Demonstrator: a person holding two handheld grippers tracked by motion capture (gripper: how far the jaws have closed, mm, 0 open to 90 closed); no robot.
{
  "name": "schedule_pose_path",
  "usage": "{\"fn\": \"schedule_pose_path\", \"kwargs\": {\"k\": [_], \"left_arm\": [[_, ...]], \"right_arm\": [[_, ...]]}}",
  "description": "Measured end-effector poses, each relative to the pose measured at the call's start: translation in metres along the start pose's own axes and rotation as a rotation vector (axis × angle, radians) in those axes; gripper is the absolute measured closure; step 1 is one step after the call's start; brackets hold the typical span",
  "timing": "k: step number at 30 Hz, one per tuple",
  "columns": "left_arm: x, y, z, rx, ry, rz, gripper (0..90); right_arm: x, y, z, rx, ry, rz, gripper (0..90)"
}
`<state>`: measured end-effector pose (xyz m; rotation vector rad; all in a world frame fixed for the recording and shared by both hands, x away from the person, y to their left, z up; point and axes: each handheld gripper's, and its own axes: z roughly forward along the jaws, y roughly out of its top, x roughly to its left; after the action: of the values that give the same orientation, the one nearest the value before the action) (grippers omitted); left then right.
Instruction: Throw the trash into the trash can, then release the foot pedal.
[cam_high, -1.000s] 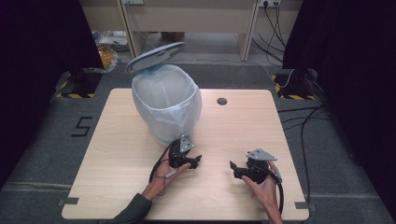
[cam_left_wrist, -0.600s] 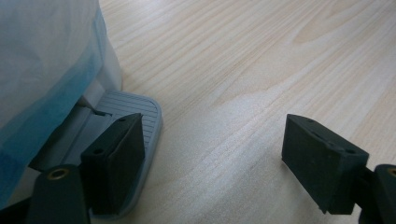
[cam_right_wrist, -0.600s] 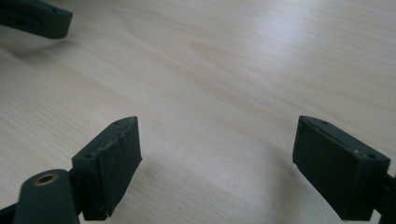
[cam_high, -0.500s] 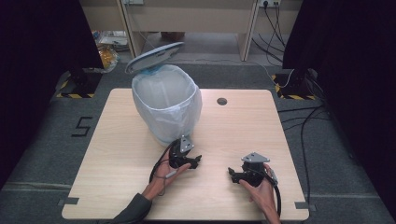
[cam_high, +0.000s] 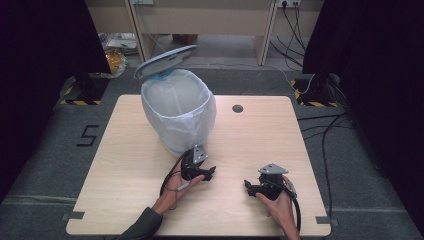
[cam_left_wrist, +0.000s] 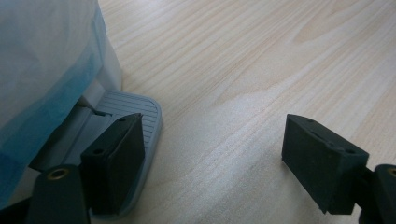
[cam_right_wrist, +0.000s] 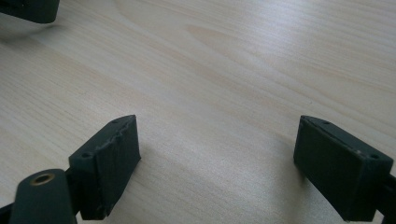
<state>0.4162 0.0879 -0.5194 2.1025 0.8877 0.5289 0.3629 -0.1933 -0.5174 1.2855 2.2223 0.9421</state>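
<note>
One lined bin (cam_high: 178, 112) with one raised lid (cam_high: 165, 61) and one pedal (cam_left_wrist: 126, 116) is seen on one table (cam_high: 125, 165); two grippers (cam_high: 207, 172) (cam_high: 250, 187) are held.

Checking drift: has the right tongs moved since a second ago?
Yes, slightly: the right tongs shifted toward the table's near edge, away from the round dark hole in the light wooden tabletop.
</note>
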Motion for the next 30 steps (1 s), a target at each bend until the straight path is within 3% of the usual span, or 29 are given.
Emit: {"fn": "schedule_pose_path", "kwargs": {"k": [30], "left_arm": [[0.0013, 0.0042, -0.0060, 0.001, -0.004, -0.003, 21.0]], "right_arm": [[0.0000, 0.0000, 0.0000, 0.000, 0.000, 0.002, 14.5]]}}
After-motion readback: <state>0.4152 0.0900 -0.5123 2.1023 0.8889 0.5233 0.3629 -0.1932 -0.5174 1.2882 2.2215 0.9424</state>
